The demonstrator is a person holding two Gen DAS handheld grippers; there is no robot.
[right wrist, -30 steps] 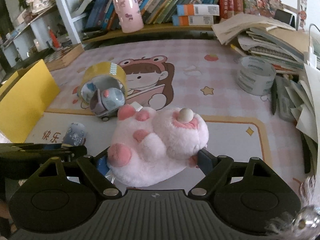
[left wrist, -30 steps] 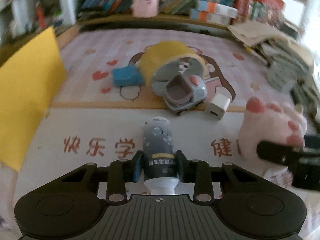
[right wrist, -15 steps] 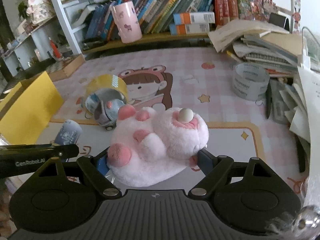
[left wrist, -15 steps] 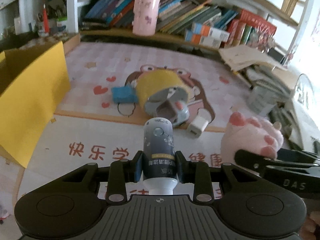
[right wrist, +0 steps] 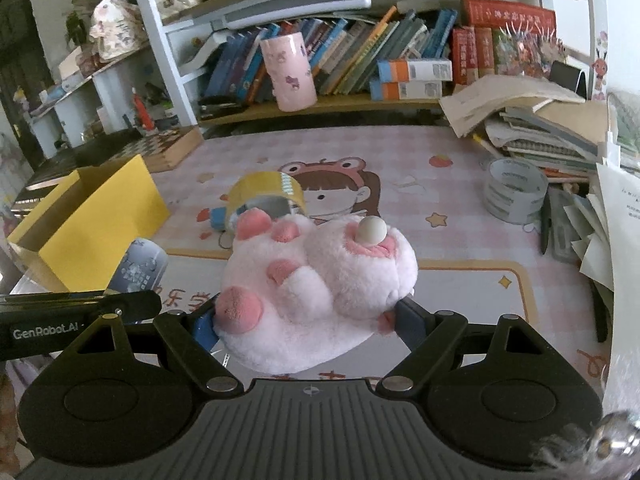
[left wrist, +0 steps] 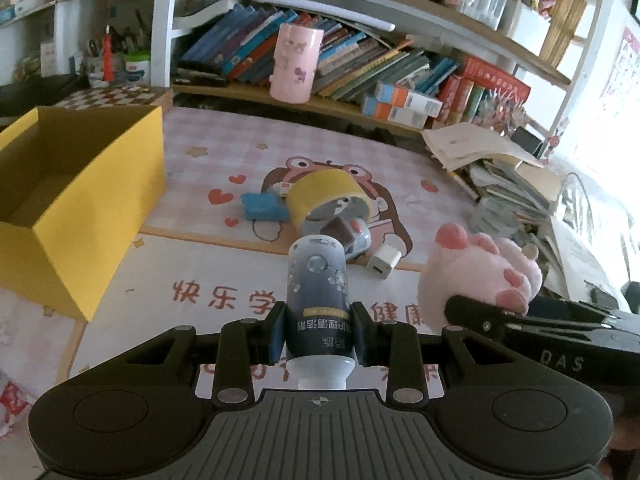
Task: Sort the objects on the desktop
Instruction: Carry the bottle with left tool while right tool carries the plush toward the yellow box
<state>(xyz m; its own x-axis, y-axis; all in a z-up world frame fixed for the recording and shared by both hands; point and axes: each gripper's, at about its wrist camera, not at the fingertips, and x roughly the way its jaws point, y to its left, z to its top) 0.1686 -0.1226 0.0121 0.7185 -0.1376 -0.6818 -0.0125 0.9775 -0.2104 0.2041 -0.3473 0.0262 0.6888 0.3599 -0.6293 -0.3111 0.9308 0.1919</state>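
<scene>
The small dark-blue plastic bottle with a white cap (left wrist: 318,300) is clamped between the fingers of the left gripper (left wrist: 318,334), its long axis running straight out along the fingers, cap end toward the camera and rounded base pointing away over the table (left wrist: 192,264). The open yellow cardboard box (left wrist: 76,200) is the landmark here: in the left wrist view it lies to the left of the bottle and a little farther off, open mouth up and interior apparently bare. The bottle is the nearer of the two held things to that box, so the left hand looks best placed to go first, swinging left and tipping the base over the box's near wall.

The fluffy pink paw-shaped plush toy (right wrist: 316,280) is squeezed between the fingers of the right gripper (right wrist: 308,320), which stand fairly wide around its soft body. It sits on the far side of the bottle from the yellow box, so the right hand would have to cross behind or after the left.

Lying on the table beyond the box's right side are a yellow tape roll (left wrist: 328,194) and a white charger plug (left wrist: 385,261).
</scene>
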